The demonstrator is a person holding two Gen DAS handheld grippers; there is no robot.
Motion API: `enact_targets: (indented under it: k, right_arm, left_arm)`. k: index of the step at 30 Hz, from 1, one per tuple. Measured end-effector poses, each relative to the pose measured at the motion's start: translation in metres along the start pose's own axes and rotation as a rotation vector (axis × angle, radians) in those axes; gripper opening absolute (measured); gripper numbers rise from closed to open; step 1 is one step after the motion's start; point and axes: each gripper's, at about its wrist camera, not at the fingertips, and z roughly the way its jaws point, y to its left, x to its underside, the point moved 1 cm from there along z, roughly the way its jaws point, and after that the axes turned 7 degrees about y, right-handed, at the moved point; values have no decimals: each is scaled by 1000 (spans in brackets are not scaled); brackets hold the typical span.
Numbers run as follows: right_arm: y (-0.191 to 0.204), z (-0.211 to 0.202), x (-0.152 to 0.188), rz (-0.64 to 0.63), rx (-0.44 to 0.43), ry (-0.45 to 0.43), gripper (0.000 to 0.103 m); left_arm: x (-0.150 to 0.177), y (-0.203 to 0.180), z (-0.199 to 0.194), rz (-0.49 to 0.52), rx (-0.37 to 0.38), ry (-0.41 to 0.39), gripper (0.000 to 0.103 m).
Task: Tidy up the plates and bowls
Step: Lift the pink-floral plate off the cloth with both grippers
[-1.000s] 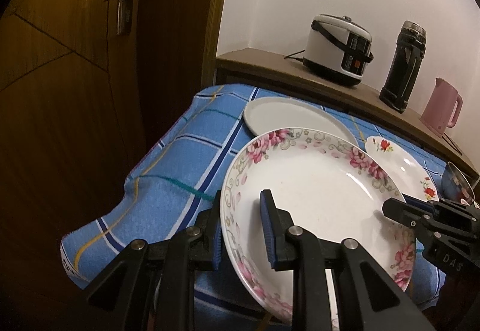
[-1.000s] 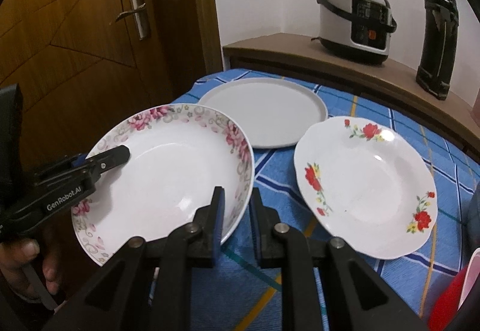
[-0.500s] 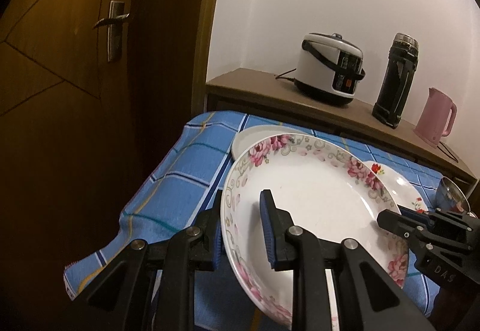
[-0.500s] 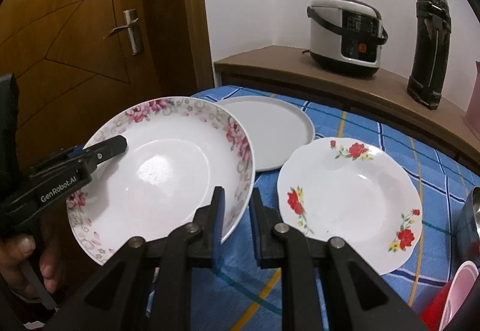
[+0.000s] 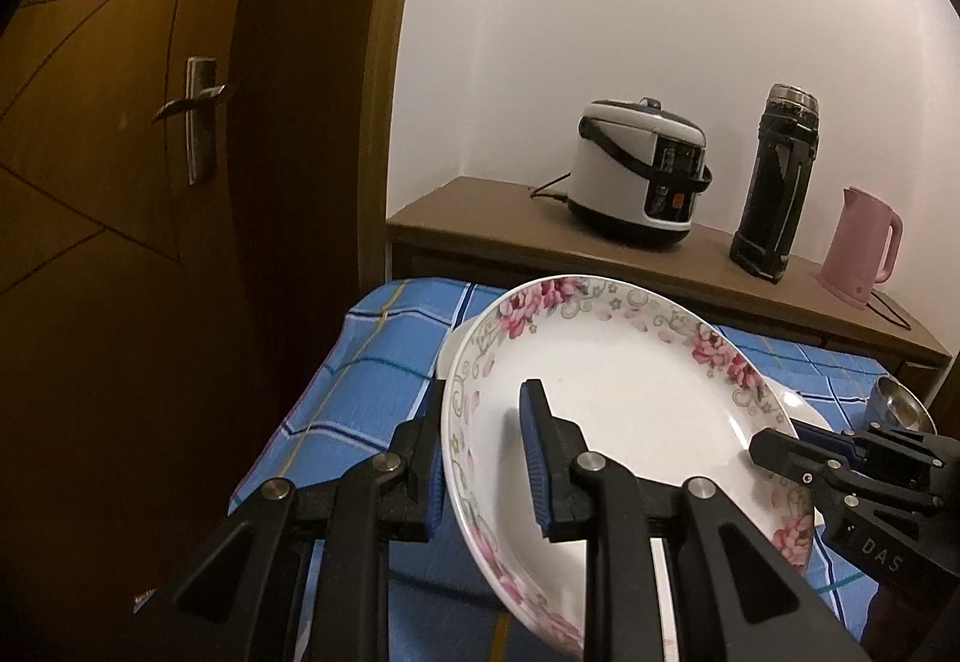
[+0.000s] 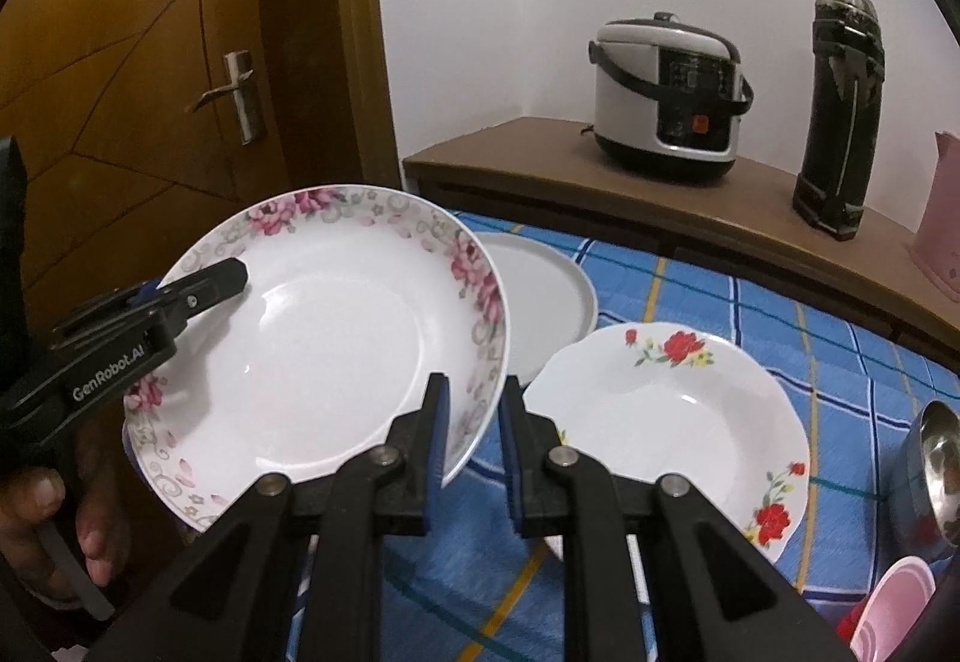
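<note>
A white plate with a pink flower rim is held in the air above the table, tilted. My left gripper is shut on its left rim; it also shows in the right wrist view. My right gripper is shut on its right rim; it also shows in the left wrist view. A plain grey plate lies on the blue checked cloth behind. A white plate with red flowers lies to the right.
A steel bowl and pink containers stand at the right edge. A wooden shelf behind holds a rice cooker, a black flask and a pink kettle. A wooden door is at the left.
Both grippers have lifted the pink-rimmed plate higher off the cloth and tilted it more. The grey plate is now mostly hidden behind it in the left wrist view.
</note>
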Motion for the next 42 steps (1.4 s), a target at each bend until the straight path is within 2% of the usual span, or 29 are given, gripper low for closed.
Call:
enact_targets:
  k: [22, 42]
  right_arm:
    - [-16, -13, -52, 25, 79, -102, 16]
    - [-27, 31, -82, 52, 141, -65, 17]
  left_arm:
    - [-60, -19, 7, 36, 23, -139, 25]
    - [-84, -8, 63, 27, 63, -153, 25]
